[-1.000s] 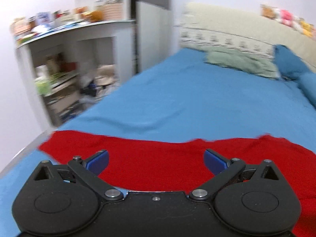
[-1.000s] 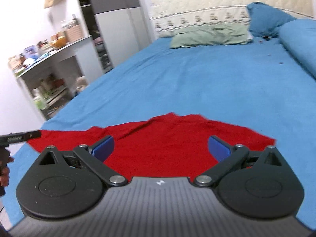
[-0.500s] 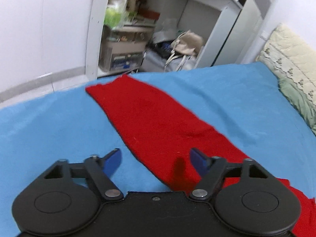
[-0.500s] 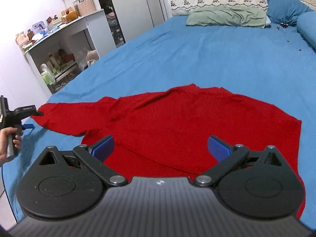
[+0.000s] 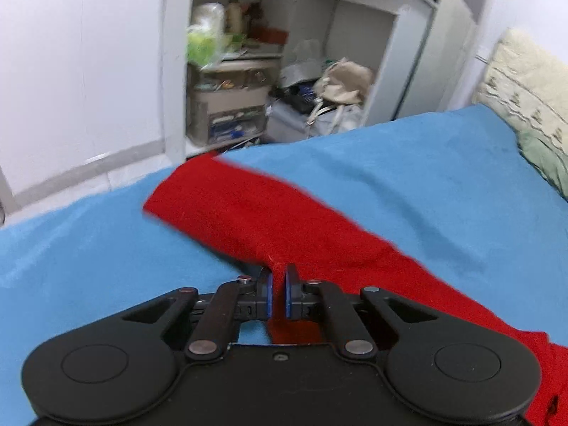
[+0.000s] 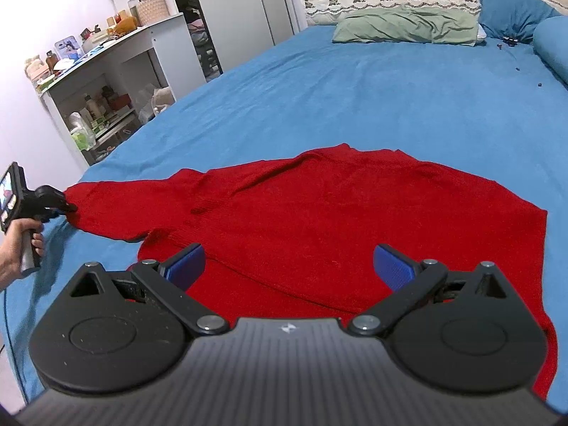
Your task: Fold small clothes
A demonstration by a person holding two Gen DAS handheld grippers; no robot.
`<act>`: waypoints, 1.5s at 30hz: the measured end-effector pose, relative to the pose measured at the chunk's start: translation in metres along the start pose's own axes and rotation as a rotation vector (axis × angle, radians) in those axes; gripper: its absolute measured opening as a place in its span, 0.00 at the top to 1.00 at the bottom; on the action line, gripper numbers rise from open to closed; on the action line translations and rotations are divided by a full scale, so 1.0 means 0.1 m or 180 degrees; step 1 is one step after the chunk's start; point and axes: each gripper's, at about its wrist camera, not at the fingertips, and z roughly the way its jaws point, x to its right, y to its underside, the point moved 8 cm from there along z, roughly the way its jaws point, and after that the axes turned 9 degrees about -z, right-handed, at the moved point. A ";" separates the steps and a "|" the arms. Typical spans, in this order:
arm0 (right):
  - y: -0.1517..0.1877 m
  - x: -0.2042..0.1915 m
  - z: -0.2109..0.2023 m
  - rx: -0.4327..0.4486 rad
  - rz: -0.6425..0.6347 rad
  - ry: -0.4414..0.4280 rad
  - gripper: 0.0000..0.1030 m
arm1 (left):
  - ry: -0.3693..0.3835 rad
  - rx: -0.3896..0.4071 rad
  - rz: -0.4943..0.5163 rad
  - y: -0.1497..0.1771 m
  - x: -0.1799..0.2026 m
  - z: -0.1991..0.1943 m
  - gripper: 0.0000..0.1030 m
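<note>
A red sweater lies spread flat on the blue bed sheet, one long sleeve stretched toward the bed's left edge. My left gripper is closing tight on the sleeve's near edge, with red fabric pinched between its blue pads. In the right wrist view that same left gripper sits at the sleeve's cuff end, held by a hand. My right gripper hovers open just above the sweater's body near its bottom hem, with nothing between its fingers.
A white shelf unit crammed with bottles and bags stands off the bed's left side, next to a grey wardrobe. At the headboard lie a green pillow and blue pillows. The floor shows past the bed's edge.
My left gripper swung left and down to the sleeve, rolled, and went from wide open to shut on the fabric. The right gripper dropped slightly toward the sweater and stayed open.
</note>
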 end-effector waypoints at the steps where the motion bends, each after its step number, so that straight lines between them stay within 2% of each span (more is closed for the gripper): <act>1: 0.00 0.01 0.00 0.0003 -0.0015 0.0034 0.00 | 0.0083 0.0044 0.0067 -0.02 0.11 -0.08 0.94; 6: 0.02 0.06 -0.01 -0.0027 -0.0070 0.0248 0.00 | 0.0614 0.0354 0.0602 -0.02 0.99 -0.63 0.94; 9: 0.04 0.11 -0.04 -0.0038 -0.0029 0.0345 0.00 | 0.1136 0.0395 0.1001 0.23 1.77 -1.03 0.94; 11: 0.06 0.15 -0.06 -0.0053 -0.0005 0.0406 0.00 | 0.1505 0.0371 0.1283 0.54 2.27 -1.31 0.94; 13: 0.08 0.21 -0.10 -0.0070 0.0018 0.0490 0.00 | 0.1815 0.0267 0.1640 1.00 2.74 -1.53 0.94; 14: 0.09 0.24 -0.12 -0.0067 0.0031 0.0521 0.00 | 0.1968 0.0136 0.1782 1.28 2.93 -1.59 0.94; 16: 0.13 0.33 -0.16 -0.0054 0.0119 0.0580 0.00 | 0.2105 -0.0147 0.2016 1.83 3.20 -1.59 0.94; 18: 0.18 0.44 -0.19 -0.0054 0.0237 0.0663 0.00 | 0.2109 -0.0358 0.2276 2.39 3.34 -1.52 0.94; 20: 0.25 0.55 -0.20 -0.0085 0.0319 0.0762 0.00 | 0.2088 -0.0495 0.2442 2.81 3.35 -1.43 0.94; 22: 0.32 0.64 -0.19 -0.0128 0.0406 0.0799 0.00 | 0.2025 -0.0564 0.2526 3.08 3.29 -1.34 0.94; 24: 0.37 0.69 -0.18 -0.0159 0.0437 0.0815 0.00 | 0.1989 -0.0607 0.2526 3.19 3.22 -1.29 0.94; 28: 0.36 0.73 -0.14 -0.0140 0.0436 0.0819 0.00 | 0.2048 -0.0560 0.2507 3.17 3.20 -1.37 0.90; 30: 0.32 0.71 -0.12 -0.0096 0.0417 0.0794 0.00 | 0.2079 -0.0500 0.2501 3.03 3.12 -1.41 0.66; 31: 0.27 0.69 -0.10 -0.0063 0.0390 0.0780 0.00 | 0.2095 -0.0446 0.2492 2.97 3.06 -1.47 0.41; 32: 0.24 0.67 -0.09 -0.0035 0.0367 0.0765 0.00 | 0.2098 -0.0359 0.2468 2.89 2.97 -1.51 0.26; 34: 0.15 0.60 -0.01 -0.0001 0.0278 0.0708 0.00 | 0.2030 -0.0172 0.2439 2.73 2.77 -1.58 0.25; 36: 0.05 0.47 0.16 -0.0032 0.0102 0.0639 0.00 | 0.1834 -0.0110 0.2374 2.60 2.55 -1.54 0.25; 40: -0.05 0.10 0.67 -0.0201 -0.0406 0.0579 0.00 | 0.1506 -0.0202 0.1968 2.35 2.11 -1.29 0.25; 44: -0.06 -0.19 1.17 -0.0282 -0.0836 0.0664 0.01 | 0.1296 -0.0242 0.1837 2.26 1.89 -1.12 0.25; 45: -0.05 -0.23 1.29 -0.0314 -0.0955 0.0739 0.08 | 0.1273 -0.0233 0.1829 2.25 1.86 -1.14 0.25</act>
